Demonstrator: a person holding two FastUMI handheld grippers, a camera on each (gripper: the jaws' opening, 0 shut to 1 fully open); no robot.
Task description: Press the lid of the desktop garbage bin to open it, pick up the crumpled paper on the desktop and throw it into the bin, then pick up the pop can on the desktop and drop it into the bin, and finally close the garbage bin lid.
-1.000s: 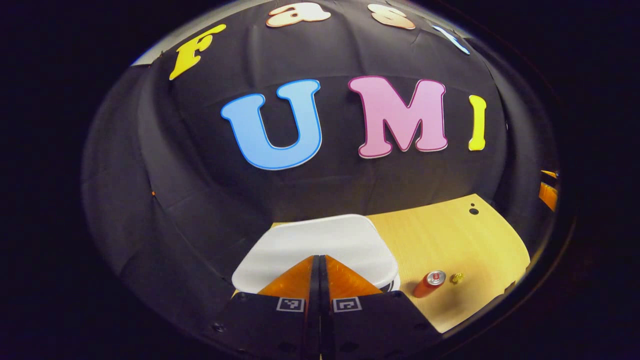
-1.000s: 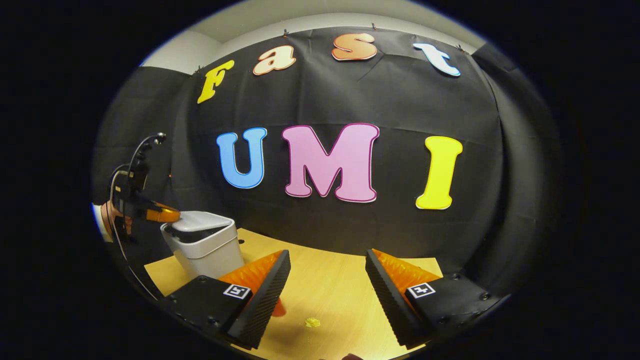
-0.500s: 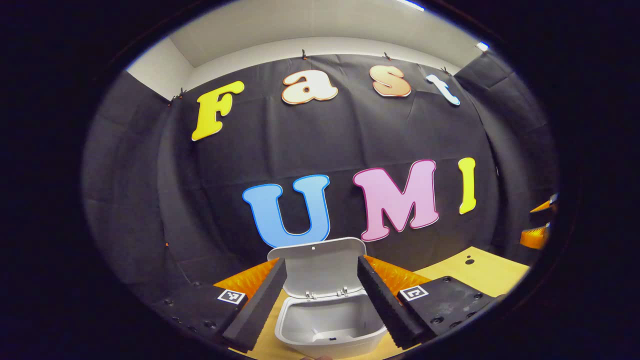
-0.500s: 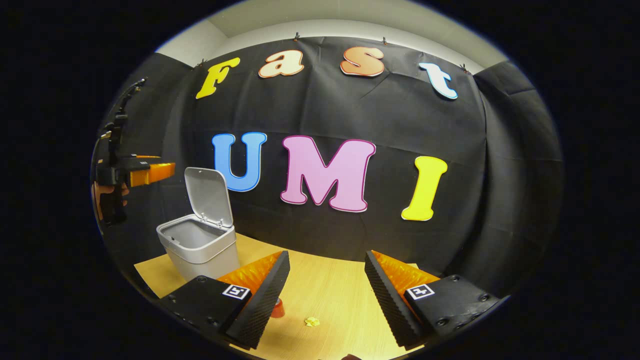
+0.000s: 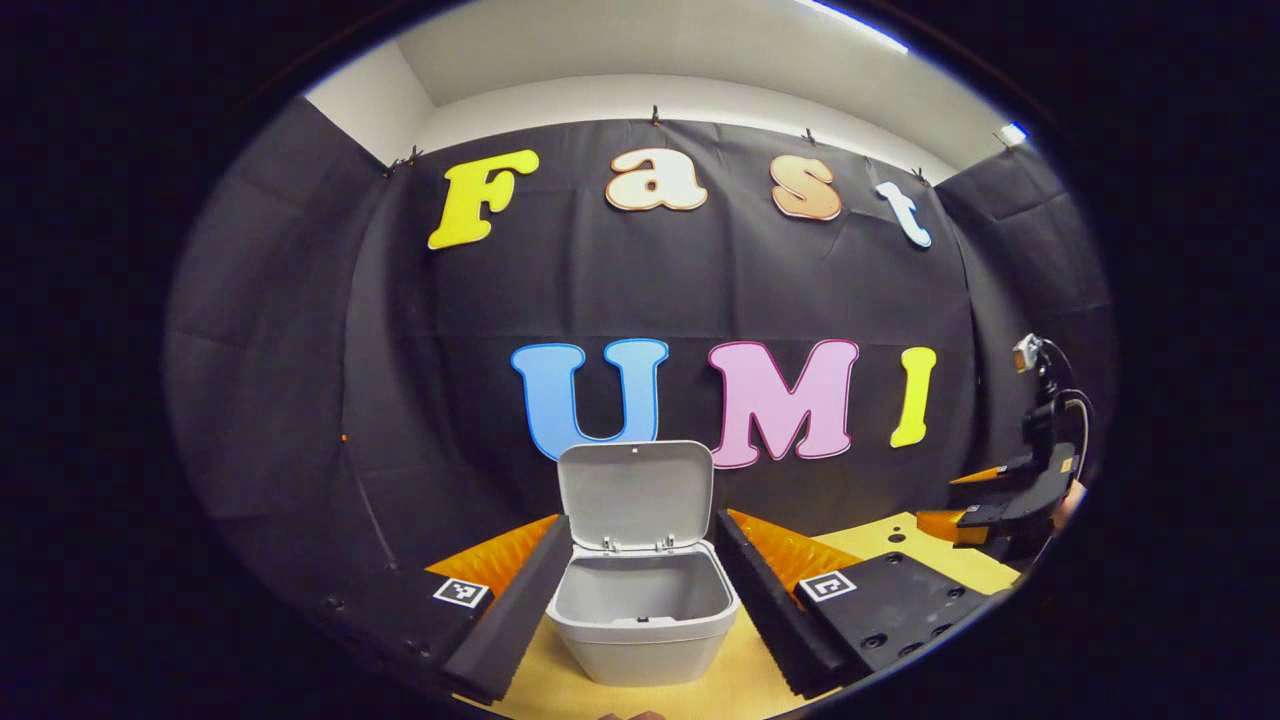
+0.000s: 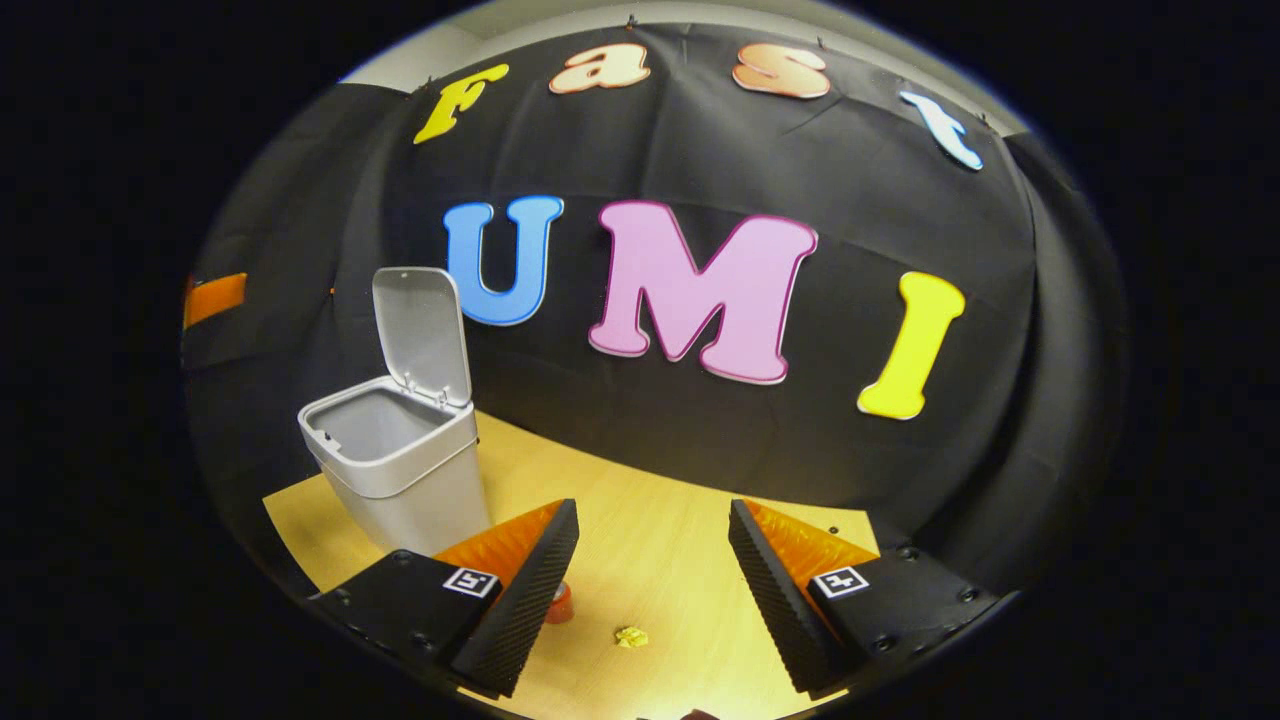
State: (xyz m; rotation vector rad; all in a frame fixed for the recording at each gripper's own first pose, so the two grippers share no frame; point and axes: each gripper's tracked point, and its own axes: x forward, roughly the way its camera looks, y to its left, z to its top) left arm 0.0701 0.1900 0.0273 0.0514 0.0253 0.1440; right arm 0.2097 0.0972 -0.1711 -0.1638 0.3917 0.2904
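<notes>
The grey desktop bin (image 5: 640, 635) stands in front of my left gripper (image 5: 642, 522), its lid (image 5: 635, 492) upright and the inside bare. My left gripper is open, back from the bin and holding nothing. In the right gripper view the bin (image 6: 400, 470) is at the left with its lid (image 6: 424, 330) raised. A small yellow crumpled paper (image 6: 630, 636) lies on the wooden table (image 6: 650, 540) below my open, empty right gripper (image 6: 655, 512). The red pop can (image 6: 561, 604) is mostly hidden behind that gripper's left finger (image 6: 520, 590).
The right gripper (image 5: 990, 500) and its holding hand sit at the right edge of the left gripper view, above the table (image 5: 900, 535). A tip of the left gripper (image 6: 215, 297) is at the far left of the right gripper view. Black cloth walls the table's back.
The bin lid, shut under my closed left gripper a second ago, has sprung upright. My left gripper has opened and drawn back from the bin. The right gripper has tilted down slightly.
</notes>
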